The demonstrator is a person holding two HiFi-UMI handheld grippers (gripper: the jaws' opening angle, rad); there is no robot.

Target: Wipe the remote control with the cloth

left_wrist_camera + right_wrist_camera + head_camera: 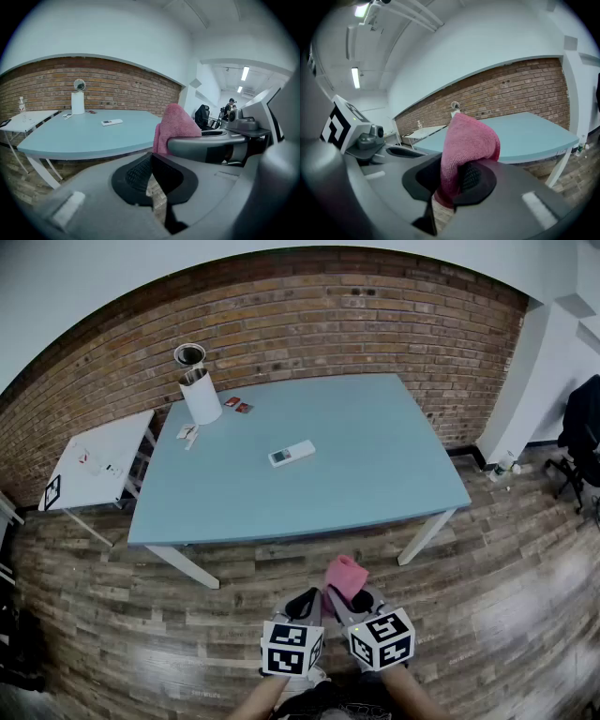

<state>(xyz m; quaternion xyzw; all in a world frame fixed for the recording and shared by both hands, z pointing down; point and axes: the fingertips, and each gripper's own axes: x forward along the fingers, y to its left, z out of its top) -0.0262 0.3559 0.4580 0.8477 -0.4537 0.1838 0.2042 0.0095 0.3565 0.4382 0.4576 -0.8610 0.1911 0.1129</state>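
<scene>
A white remote control (292, 454) lies near the middle of the light blue table (375, 474); it also shows small in the left gripper view as the remote control (112, 122). Both grippers hang side by side over the wooden floor, short of the table's near edge. My right gripper (349, 598) is shut on a folded pink cloth (346, 577), which stands up between its pads as the pink cloth (467, 145). My left gripper (307, 604) is shut with nothing in it, and the cloth (175, 127) appears just to its right.
A white cylinder (198, 393) with a small round fan on top stands at the table's far left corner, with small cards (238, 405) beside it. A small white side table (97, 460) stands left of the blue table. A brick wall runs behind. A dark office chair (583, 442) sits at far right.
</scene>
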